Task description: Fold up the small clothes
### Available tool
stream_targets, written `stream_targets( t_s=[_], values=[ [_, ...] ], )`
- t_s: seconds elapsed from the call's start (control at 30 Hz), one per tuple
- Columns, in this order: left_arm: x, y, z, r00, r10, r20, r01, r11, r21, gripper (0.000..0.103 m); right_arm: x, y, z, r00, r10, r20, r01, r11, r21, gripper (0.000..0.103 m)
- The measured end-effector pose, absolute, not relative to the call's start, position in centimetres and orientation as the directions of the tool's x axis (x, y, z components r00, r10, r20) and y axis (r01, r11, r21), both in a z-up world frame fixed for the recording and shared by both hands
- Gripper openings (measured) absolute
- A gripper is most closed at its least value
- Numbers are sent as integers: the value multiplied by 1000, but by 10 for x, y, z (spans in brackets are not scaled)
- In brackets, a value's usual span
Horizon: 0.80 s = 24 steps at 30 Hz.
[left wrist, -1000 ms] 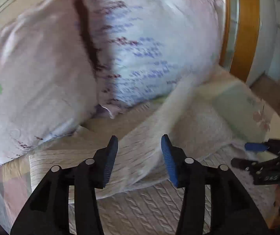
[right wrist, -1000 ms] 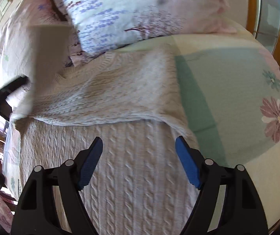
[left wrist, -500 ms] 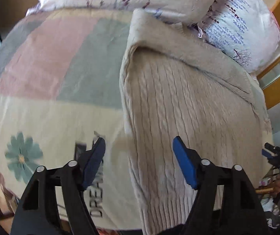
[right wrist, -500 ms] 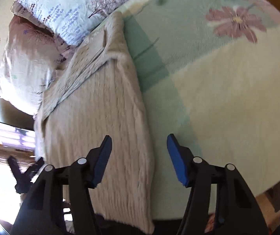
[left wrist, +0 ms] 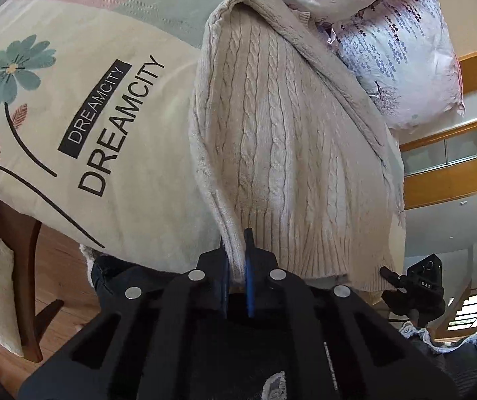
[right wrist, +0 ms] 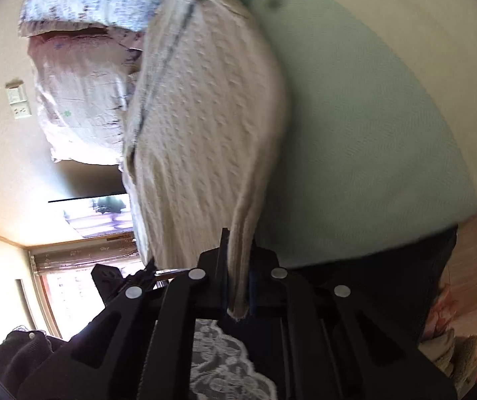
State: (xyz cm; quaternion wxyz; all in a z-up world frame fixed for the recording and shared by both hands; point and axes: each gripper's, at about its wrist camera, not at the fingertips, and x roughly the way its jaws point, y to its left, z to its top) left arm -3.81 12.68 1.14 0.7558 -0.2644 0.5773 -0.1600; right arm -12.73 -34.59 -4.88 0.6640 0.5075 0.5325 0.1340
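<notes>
A cream cable-knit sweater (left wrist: 285,133) lies on the bed, its sleeves folded in, its ribbed hem toward me. My left gripper (left wrist: 235,243) is shut on the hem's left corner. In the right wrist view the same sweater (right wrist: 201,126) stretches away, blurred. My right gripper (right wrist: 238,250) is shut on the hem's right corner, with the knit edge running down between its blue pads. The right gripper also shows small at the lower right of the left wrist view (left wrist: 415,286).
The bedspread (left wrist: 111,100) carries a flower and DREAMCITY print; it is green and cream in the right wrist view (right wrist: 372,116). Floral pillows (left wrist: 395,46) lie past the sweater's collar. A wooden chair leg (left wrist: 28,283) and floor are at lower left.
Both grippers were open above the sweater. They have dropped to the near hem and closed on its two corners.
</notes>
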Motion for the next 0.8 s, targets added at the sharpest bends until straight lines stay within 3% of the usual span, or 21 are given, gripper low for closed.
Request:
stream_targets(
  t_s=[0.17,0.33,0.4,0.43,0.47,0.5,0.57,0.63,0.67,0.8],
  values=[
    [21,129,56,393,-602,-695,55,770,-636,6,-76,-377,5,565,684,-461,218,415,883,8],
    [147,123,120,577,-546,-607,186,812,-553,6,33,-407,54,712,618,-334,84,397,914,8],
    [198,112,124,604,-502,-619,176,841,-511,9,76,-413,62,763,561,-322,76,417,906,10],
    [226,106,118,595,-478,-646,147,855,-497,13,99,-415,59,782,515,-352,123,427,896,22],
    [247,102,109,575,-443,-688,112,875,-470,22,117,-417,51,777,485,-402,188,429,883,46],
    [259,99,103,559,-400,-727,82,898,-432,34,128,-418,43,758,465,-457,255,434,864,54],
    [271,100,93,528,-317,-788,55,938,-341,40,132,-416,30,734,453,-506,330,412,849,55],
    [265,110,88,531,-333,-779,90,936,-339,58,121,-414,30,717,449,-533,323,463,825,60],
    [263,117,83,515,-356,-779,106,929,-355,73,114,-413,31,707,424,-566,329,511,794,64],
    [266,128,49,397,-437,-807,112,896,-430,74,85,-422,14,672,415,-613,368,530,764,66]
  ],
)
